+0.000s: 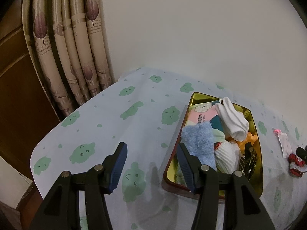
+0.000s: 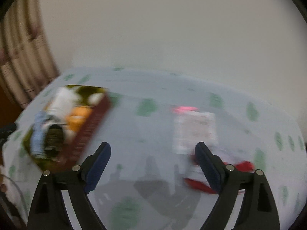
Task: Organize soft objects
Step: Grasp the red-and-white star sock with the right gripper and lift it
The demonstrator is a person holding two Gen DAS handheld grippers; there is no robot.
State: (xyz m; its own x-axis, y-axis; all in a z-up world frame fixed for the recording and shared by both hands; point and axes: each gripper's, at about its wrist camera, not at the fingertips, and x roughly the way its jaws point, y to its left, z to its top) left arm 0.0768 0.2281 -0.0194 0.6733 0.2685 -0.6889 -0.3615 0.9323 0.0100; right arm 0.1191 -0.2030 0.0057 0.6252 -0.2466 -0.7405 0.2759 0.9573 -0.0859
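Closest to me, the left gripper (image 1: 151,164) hangs with its jaws spread wide and nothing between them, low over the counter (image 1: 107,126), its right finger just over the near left rim of the tin (image 1: 193,103). The right gripper (image 2: 152,164) is likewise wide apart and empty, hovering above bare cloth to the right of the tin.

The tin is my landmark. It is a long gold-lined box with dark red walls, its long axis running away from the left gripper toward the wall. Inside lie the soft things: a blue fluffy cloth (image 1: 199,141) at the near left, white socks (image 1: 233,120) toward the middle, something orange (image 1: 247,139) on the right side, and flat pastel packets farther back.

Two things are not in the tin yet. Right of it, lying well apart on the cloth, is a pale patterned sock (image 2: 194,130), long axis pointing away from the right gripper; nearer, by that gripper's right finger, sits a red-and-white bundle (image 2: 243,165). The right view is smeared, so it may be a sock or a ribbon. The right gripper is clearly the nearer one for both.

The counter wears a pale blue cloth with green cartoon clouds. Left of the tin, beyond the counter, hang leaf-printed curtains (image 1: 73,44); behind it is a plain white wall (image 1: 191,28).
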